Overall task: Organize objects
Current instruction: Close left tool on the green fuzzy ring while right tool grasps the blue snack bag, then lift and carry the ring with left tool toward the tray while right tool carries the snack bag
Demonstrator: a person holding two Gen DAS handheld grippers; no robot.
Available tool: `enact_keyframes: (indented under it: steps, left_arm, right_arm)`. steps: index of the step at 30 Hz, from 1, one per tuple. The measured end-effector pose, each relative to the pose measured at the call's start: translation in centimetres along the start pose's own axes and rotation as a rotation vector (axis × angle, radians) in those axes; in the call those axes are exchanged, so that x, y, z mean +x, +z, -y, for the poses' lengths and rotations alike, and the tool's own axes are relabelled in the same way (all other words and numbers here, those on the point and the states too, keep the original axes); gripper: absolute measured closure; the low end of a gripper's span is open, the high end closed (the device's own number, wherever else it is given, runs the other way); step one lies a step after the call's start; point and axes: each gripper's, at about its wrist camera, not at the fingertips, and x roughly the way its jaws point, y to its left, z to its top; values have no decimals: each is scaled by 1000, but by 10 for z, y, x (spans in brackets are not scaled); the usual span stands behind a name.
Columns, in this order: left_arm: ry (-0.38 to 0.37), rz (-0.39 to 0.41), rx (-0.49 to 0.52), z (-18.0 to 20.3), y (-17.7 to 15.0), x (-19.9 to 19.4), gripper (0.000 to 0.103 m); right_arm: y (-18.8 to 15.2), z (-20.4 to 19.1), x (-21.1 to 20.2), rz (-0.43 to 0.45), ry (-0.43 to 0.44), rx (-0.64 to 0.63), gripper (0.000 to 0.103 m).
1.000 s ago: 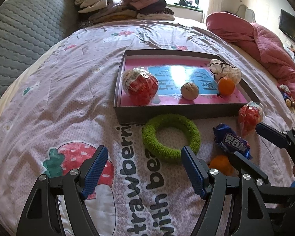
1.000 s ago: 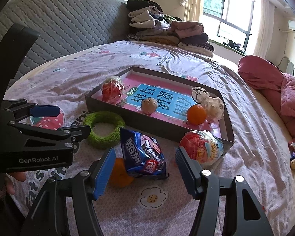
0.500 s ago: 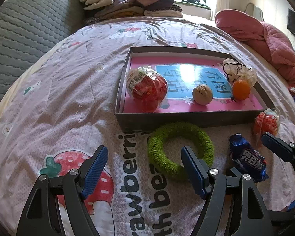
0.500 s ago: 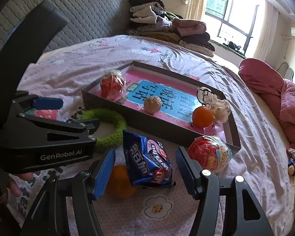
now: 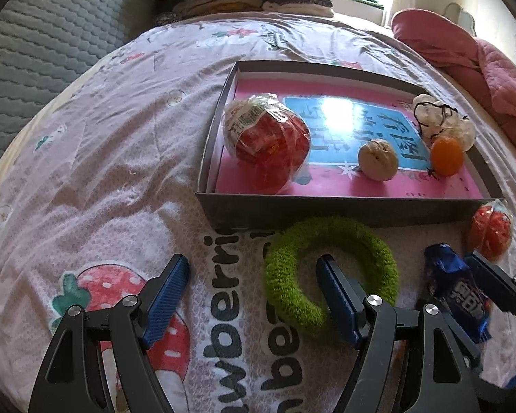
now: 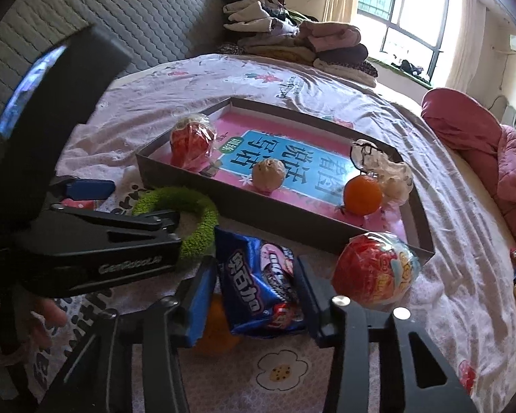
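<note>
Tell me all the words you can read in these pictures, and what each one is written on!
"GenRobot.AI": on the side of the left gripper, a bit blurred.
"strawberri…" and "bea…": cut-off black letters on the bedsheet.
Big Chinese characters: on the blue panel of the box, not read for sure.
Chinese characters: on the blue snack packet, too crumpled to read.

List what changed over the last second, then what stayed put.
The right gripper has just been closing its jaws onto the blue snack packet. The left gripper moved in, one finger now inside the green ring, jaws open. The tray and its contents are unchanged.
</note>
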Motion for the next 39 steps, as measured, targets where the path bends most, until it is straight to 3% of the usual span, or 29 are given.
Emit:
enact_keyframes:
  steps: [3,5,11,15,39]
  left_arm:
    - [1,3,-15,0,1,4,26]
    - [-12,3,-24,-1,2,4,33]
    - [-31,12,-4,6,2,2,60]
    - [-56,16,-11,6,1,-1,87]
    - [-119,106,25,10,-7,-50,89]
  right_arm:
    - [0,3,-1,0,15,17,60]
    - [0,5,-2,1,25,33,61]
    - [0,9,-4,4,39,51,62]
    - [1,9,-4,6,44,59,63]
    - [2,22,-27,55,136,125,70]
